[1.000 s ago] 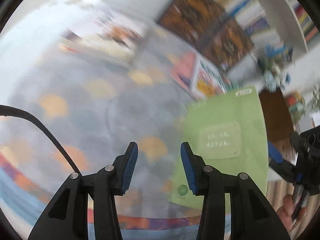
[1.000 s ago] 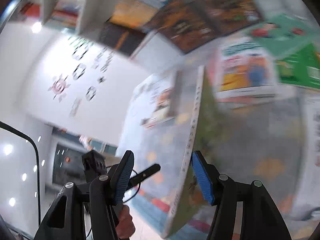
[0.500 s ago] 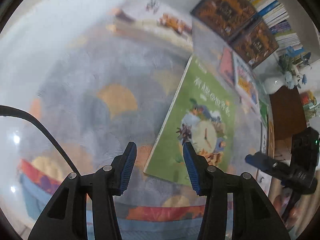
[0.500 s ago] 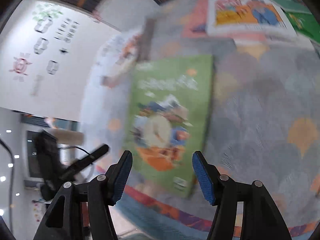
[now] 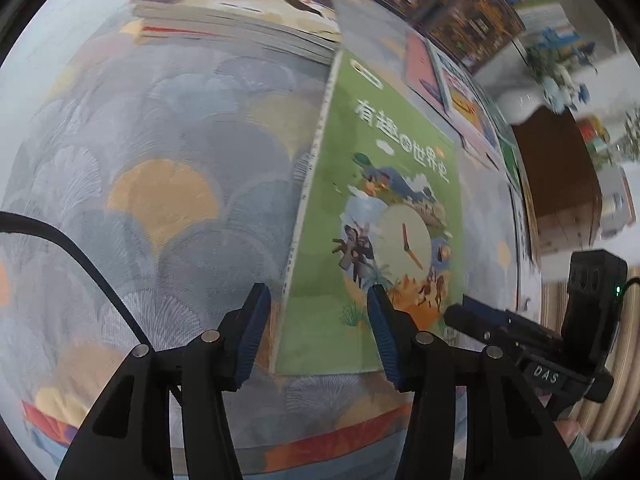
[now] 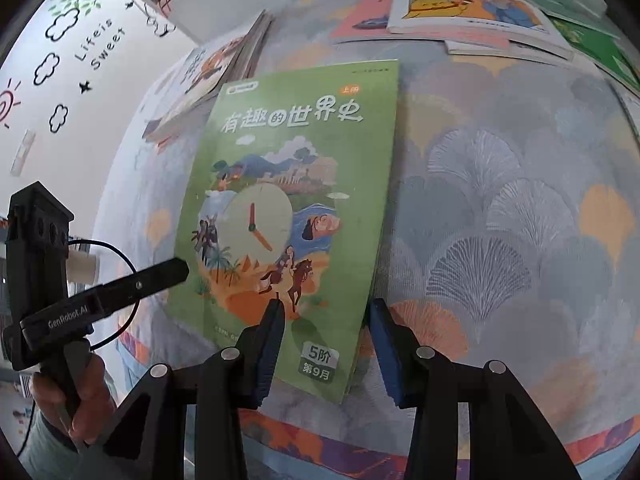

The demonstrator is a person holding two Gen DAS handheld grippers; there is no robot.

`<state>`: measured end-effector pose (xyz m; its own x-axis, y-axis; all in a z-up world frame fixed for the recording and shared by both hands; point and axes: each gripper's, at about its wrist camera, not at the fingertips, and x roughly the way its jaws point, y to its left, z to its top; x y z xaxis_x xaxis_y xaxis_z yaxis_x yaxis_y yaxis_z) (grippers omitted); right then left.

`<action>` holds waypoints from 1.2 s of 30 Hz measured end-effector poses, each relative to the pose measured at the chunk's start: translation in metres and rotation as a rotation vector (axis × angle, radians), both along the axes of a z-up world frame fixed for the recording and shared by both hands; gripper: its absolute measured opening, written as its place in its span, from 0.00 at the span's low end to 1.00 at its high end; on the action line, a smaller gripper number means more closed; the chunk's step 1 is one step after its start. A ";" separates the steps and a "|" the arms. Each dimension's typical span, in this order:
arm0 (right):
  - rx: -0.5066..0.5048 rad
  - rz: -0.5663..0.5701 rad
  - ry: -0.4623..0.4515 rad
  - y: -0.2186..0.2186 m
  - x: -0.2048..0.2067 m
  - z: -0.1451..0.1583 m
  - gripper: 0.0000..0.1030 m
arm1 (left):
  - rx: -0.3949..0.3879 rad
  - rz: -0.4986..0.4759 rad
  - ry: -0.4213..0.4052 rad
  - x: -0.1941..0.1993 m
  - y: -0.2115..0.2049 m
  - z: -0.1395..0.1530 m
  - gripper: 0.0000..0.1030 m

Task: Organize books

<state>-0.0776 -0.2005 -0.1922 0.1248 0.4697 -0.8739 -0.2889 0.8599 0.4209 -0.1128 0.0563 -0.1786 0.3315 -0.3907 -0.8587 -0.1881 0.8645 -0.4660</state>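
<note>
Here is the green book (image 6: 288, 160), lying flat on the patterned rug (image 6: 500, 200), cover up, with a clock face in the middle of the artwork. The right tool (image 6: 326, 306) is pointing steeply down at it. The book's near right corner sits right between its blue pads. The left pad is over the cover and the right pad is just off the book's right edge. Those jaws have just been closing, now at a middling gap, but neither pad presses on the book.

Over to the left tool (image 5: 317, 294). Its jaws have been easing apart a little and stand moderately wide with nothing gripped. In its view, the near left corner and spine edge of the green book (image 5: 380, 200) show between the pads, ahead of the tips and apart from them. A hand (image 6: 80, 392) grips its handle, off to the right tool's left.

Beyond the left tool, at the far end of the book, there is a stack of books (image 5: 240, 20) on the rug. Ahead of the right tool, past the book's top edge, more picture books (image 6: 460, 12) lie overlapping.
</note>
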 end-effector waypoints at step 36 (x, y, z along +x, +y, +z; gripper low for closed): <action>0.643 -0.312 0.401 -0.075 -0.010 -0.041 0.56 | -0.628 0.073 -0.008 0.027 0.000 0.018 0.14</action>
